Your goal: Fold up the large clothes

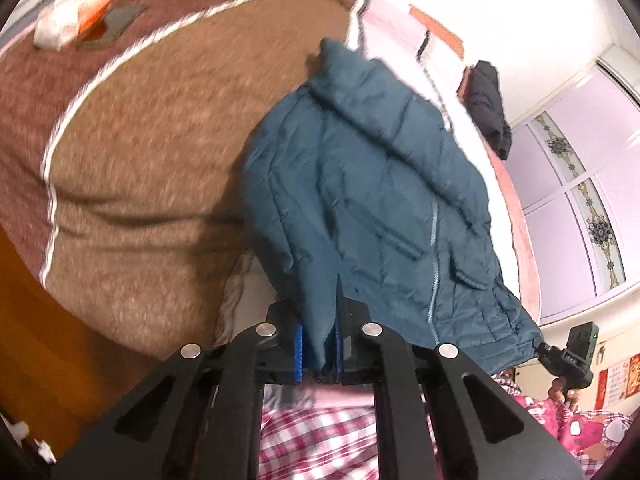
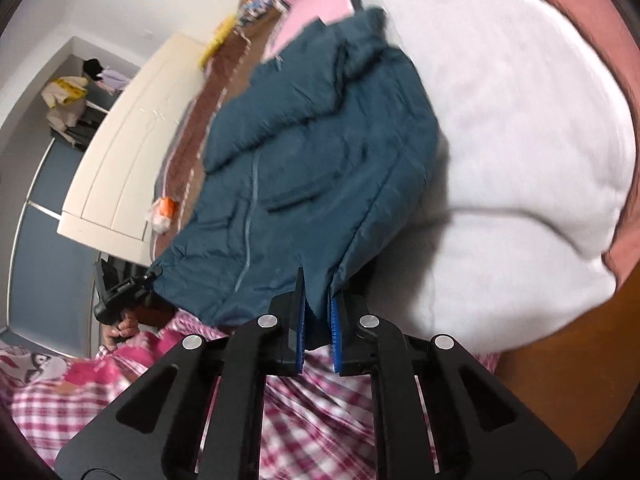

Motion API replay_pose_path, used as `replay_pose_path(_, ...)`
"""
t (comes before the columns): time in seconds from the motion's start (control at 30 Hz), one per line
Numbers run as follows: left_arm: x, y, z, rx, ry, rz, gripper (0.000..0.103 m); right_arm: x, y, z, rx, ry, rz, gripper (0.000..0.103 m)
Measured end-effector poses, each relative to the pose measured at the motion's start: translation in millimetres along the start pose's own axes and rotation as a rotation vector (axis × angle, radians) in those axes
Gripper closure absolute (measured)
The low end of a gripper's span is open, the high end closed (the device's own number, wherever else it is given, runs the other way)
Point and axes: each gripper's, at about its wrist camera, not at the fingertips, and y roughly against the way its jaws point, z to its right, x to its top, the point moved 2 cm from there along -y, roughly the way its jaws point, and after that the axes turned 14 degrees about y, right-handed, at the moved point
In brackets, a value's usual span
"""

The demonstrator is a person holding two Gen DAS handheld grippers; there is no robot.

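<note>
A teal quilted puffer jacket (image 1: 372,184) hangs in the air over the bed, stretched between my two grippers. My left gripper (image 1: 318,340) is shut on one bottom corner of its hem, which sits between the blue pads. My right gripper (image 2: 318,328) is shut on the other bottom corner of the jacket (image 2: 316,152). The right gripper also shows in the left wrist view (image 1: 568,356) at the jacket's far corner, and the left gripper shows in the right wrist view (image 2: 124,292). The collar end hangs away from me.
A brown blanket with a white border (image 1: 160,152) and a white and pink blanket (image 2: 520,140) cover the bed. An orange and white bag (image 1: 76,12) lies on the bed. A dark garment (image 1: 488,108) lies farther off. A cream headboard (image 2: 128,152) and a wardrobe (image 1: 580,200) stand nearby.
</note>
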Motion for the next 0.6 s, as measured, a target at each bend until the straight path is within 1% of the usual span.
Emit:
replay_pose_path(0.13, 16, 16, 24, -0.029, -0.032, 0.06, 0.092, 27, 12, -10, -0.015, 0.043, 0.066, 0.093)
replay_pose_path(0.3, 51, 32, 58, -0.064, -0.061, 0.138, 0.092, 82, 27, -21, -0.042, 0.088, 0.16, 0.093)
replay_pose_path(0.4, 77, 36, 79, -0.083, -0.075, 0.177, 0.092, 116, 33, -26, -0.044, 0.102, 0.198, 0.093)
replay_pose_path(0.6, 134, 30, 119, -0.11, -0.087, 0.22, 0.092, 190, 31, -29, -0.096, 0.143, 0.253, 0.093)
